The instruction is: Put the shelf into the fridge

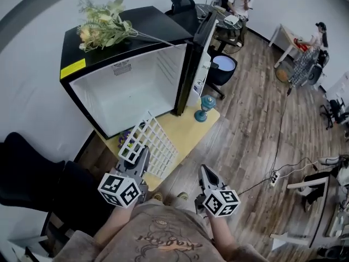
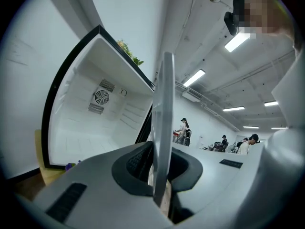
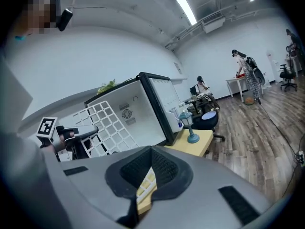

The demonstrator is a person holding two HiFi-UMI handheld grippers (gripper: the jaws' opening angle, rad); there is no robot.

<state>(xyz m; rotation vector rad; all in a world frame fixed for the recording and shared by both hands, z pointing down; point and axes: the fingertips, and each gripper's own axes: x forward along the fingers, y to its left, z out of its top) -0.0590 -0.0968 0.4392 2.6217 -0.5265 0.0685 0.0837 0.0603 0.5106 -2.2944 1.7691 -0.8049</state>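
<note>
- Flowers (image 1: 103, 26) lie on top of the fridge (image 1: 131, 94). A blue lamp (image 1: 205, 107) stands on the yellow counter (image 1: 188, 132), just beside the open door (image 1: 197, 56).
- Inside the fridge only white walls and a fan grille (image 2: 101, 98) show.
- The white grid shelf (image 1: 152, 141) is outside, tilted, in front of the fridge mouth over the counter's near edge.
- The left hand-held gripper (image 1: 143, 153) is clamped on the shelf's near edge.
- The right hand-held gripper (image 1: 205, 170) has its jaws together, holds nothing, and is apart from the shelf.

Bright, even light; fisheye-warped edges.
</note>
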